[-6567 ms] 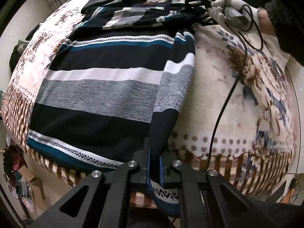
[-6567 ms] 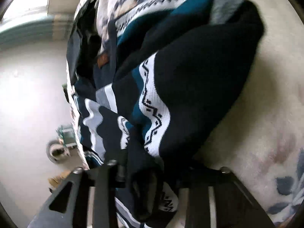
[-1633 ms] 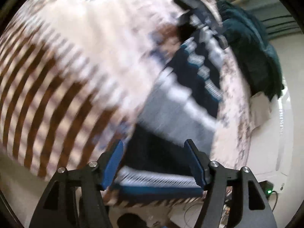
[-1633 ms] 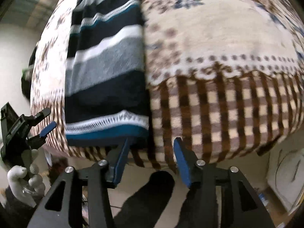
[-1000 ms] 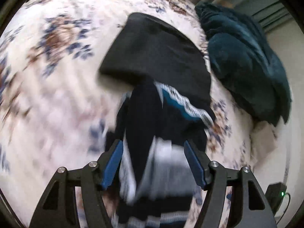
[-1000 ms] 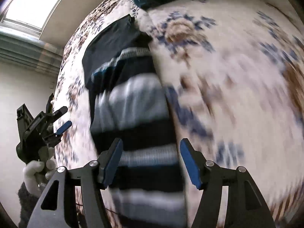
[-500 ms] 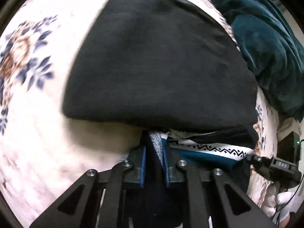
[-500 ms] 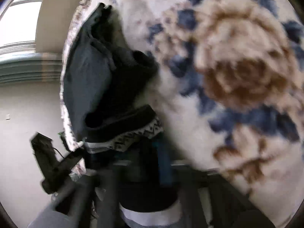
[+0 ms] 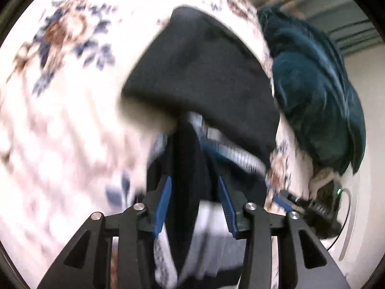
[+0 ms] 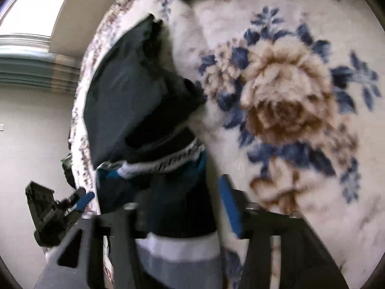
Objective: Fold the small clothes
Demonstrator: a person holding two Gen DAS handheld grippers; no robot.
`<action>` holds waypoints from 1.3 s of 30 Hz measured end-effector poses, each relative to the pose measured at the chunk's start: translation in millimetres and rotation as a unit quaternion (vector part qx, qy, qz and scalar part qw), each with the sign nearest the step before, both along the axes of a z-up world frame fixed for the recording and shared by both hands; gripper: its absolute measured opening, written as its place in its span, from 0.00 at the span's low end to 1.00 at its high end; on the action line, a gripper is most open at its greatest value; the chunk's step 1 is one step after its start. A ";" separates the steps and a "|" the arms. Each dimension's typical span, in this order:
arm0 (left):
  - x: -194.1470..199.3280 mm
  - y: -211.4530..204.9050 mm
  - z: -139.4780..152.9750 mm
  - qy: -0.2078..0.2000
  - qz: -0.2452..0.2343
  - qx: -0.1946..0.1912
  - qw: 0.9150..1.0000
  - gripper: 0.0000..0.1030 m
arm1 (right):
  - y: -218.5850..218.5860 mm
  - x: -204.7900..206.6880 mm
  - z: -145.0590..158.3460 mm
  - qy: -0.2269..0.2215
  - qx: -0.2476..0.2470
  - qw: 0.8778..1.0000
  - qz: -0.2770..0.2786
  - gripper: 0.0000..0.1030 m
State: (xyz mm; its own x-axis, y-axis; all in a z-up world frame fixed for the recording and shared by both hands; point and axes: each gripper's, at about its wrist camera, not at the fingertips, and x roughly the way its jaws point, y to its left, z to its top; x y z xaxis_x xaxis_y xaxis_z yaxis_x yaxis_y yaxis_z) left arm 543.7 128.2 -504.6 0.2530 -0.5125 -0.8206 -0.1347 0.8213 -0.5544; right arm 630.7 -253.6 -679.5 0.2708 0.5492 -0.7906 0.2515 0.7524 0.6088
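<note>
Soft, floppy striped navy-white-teal knit sweater (image 9: 187, 168) lies between both opening, unclamped grippers, left gripper (image 9: 195, 207) and right gripper (image 10: 178, 214); grip hem corners (likely slumps otherwise).

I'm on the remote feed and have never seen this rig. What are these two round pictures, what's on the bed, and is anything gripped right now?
No robot arm here: a person carries a two-finger gripper in each hand, each with a fisheye camera looking along its fingers. One picture is the left gripper, the other the right gripper. On the floral blanket lie a folded black garment and the striped sweater. Both grippers' jaws are opening with sweater fabric between them, no longer pinched. A teal bundle sits behind.
</note>
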 end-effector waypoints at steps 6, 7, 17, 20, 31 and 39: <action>-20.2 -23.8 -32.6 0.014 -0.040 0.055 0.998 0.27 | 22.3 -30.2 -6.9 0.022 0.017 0.999 0.024 0.52; -19.9 -25.5 -34.5 0.009 -0.047 0.063 0.997 0.19 | 29.5 -35.5 -12.3 0.030 0.018 0.999 0.029 0.52; -24.7 -1.4 -18.6 -0.010 -0.033 0.112 0.993 0.09 | 56.3 -51.9 -19.5 0.028 -0.046 0.998 0.029 0.07; -24.9 4.1 -12.7 -0.009 -0.026 0.102 0.994 0.09 | 50.2 -51.7 -8.3 0.020 -0.061 0.998 0.028 0.06; -62.7 -10.0 0.6 0.017 -0.016 0.034 0.999 0.43 | 36.1 -65.4 3.6 0.046 0.011 0.998 0.043 0.49; -66.6 -36.7 -0.3 -0.031 -0.058 0.116 0.991 0.11 | 58.7 -85.4 -12.3 0.055 -0.009 0.997 0.058 0.28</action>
State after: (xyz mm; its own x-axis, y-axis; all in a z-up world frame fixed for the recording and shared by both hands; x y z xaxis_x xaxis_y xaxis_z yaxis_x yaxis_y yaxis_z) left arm 477.0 91.5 -504.9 0.2567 -0.3402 -0.9047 -0.0034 0.9357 -0.3528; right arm 545.3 -194.9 -691.8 0.1170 0.5582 -0.8214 0.2260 0.7904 0.5693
